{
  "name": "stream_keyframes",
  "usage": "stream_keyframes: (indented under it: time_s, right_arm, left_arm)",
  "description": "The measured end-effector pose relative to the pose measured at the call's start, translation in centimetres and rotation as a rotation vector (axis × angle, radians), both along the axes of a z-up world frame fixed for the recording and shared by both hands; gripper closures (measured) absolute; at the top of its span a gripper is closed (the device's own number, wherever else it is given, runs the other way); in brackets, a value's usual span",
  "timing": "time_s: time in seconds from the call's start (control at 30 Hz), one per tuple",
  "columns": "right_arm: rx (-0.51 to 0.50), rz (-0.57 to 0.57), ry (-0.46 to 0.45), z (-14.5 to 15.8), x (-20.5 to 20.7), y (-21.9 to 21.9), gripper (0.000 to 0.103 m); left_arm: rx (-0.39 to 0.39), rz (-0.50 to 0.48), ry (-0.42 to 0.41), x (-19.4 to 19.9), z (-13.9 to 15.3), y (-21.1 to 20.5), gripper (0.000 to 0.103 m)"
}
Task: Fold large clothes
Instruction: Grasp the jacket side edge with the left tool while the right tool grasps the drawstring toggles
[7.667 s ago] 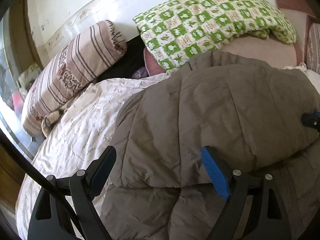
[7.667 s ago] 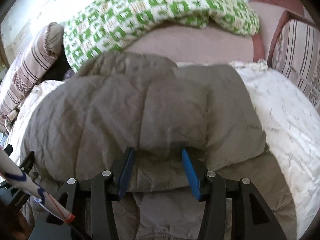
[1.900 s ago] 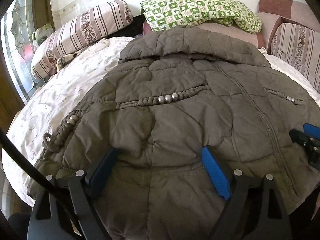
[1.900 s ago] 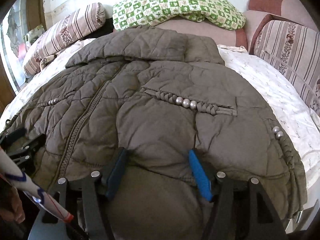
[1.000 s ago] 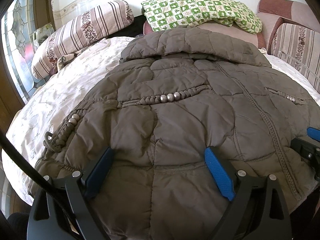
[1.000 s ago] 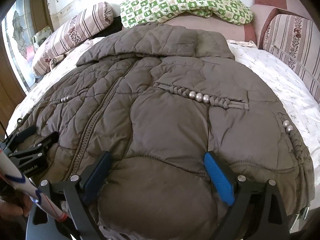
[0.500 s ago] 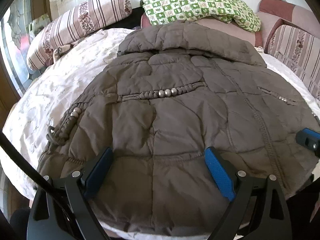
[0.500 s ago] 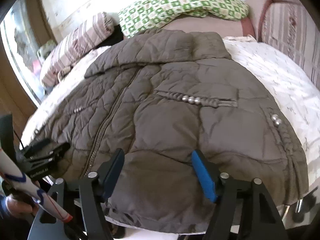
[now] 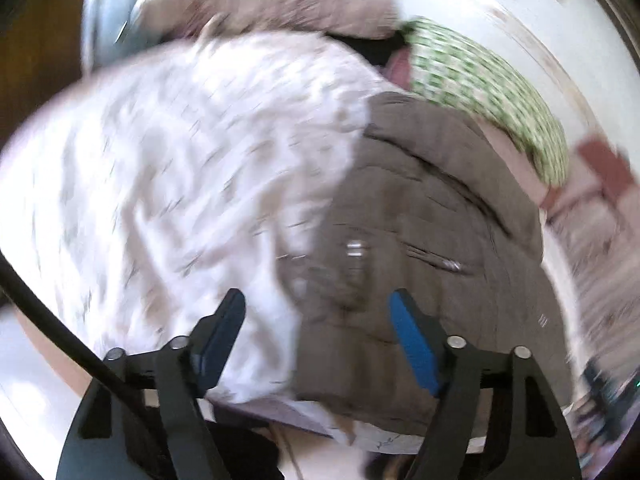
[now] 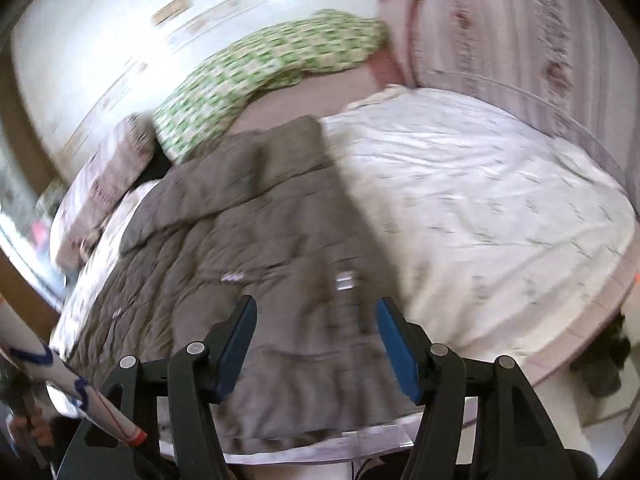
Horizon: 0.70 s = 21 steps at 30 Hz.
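Jacket: the brown quilted jacket [image 9: 420,216] lay spread flat on the bed [image 9: 180,184], collar toward the pillows, hem at the near edge of the mattress.
Left gripper: the left gripper [image 9: 316,336] hung above the jacket's left edge with its jaws apart and closing; nothing was pinched between the blue pads [image 9: 412,340], and fabric and sheet showed below the gap.
Right gripper: the right gripper [image 10: 314,344] hovered over the jacket's right hem area, jaws apart; its blue pads touched no cloth that could be seen.
Bed: a white patterned sheet covered it; in the right wrist view the sheet [image 10: 480,208] lay bare beside the jacket.
Pillows: a green checked pillow [image 10: 272,64] sat beyond the collar, a striped cushion [image 10: 104,184] to one side.
Hard to make out: both views were heavily smeared by motion; the jacket's beads and braided trim showed only as bright streaks, and stitching was unreadable.
Cut off: the jacket's far sleeve ran out of the left wrist view; the near hem was partly hidden behind the gripper frames.
Corner of right view: a white tube with red and blue marks [image 10: 60,396], held by a partly visible hand.
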State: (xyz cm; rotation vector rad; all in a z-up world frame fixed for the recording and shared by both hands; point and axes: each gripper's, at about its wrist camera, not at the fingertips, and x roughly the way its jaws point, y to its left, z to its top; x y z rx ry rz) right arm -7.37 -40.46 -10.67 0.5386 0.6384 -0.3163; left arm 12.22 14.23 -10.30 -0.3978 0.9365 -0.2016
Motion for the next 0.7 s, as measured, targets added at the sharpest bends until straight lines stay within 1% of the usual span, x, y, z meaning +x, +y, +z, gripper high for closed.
stream_keyframes:
  time_s: [0.03, 0.07, 0.17, 0.27, 0.4, 0.57, 0.7]
  right_arm:
    - [0.018, -0.025, 0.002, -0.2, -0.4, -0.8, 0.036]
    - [0.039, -0.050, 0.002, -0.4, -0.8, -1.7, 0.036]
    - [0.123, -0.095, -0.003, -1.2, -1.5, -3.8, 0.036]
    - [0.219, -0.113, -0.005, -2.4, -2.1, -5.3, 0.036]
    - [0.296, -0.116, -0.021, -3.2, -2.7, -6.1, 0.036]
    - [0.350, -0.124, -0.032, -3.8, -2.9, -6.8, 0.036]
    - [0.386, -0.058, -0.043, -4.2, -2.2, -5.8, 0.036]
  left_arm:
    - [-0.034, 0.000, 0.018, 0.1, -0.5, 0.6, 0.040]
    - [-0.062, -0.008, 0.032, 0.2, -0.9, 0.9, 0.040]
    - [-0.079, -0.032, 0.034, -0.1, -1.5, 0.3, 0.041]
    - [-0.076, -0.067, 0.031, -0.3, -1.8, -0.8, 0.042]
    - [-0.062, -0.109, 0.029, -0.2, -2.2, -2.4, 0.043]
    - [-0.067, -0.118, 0.034, -0.3, -2.8, -3.0, 0.043]
    - [-0.104, -0.122, 0.047, -0.7, -3.7, -3.9, 0.042]
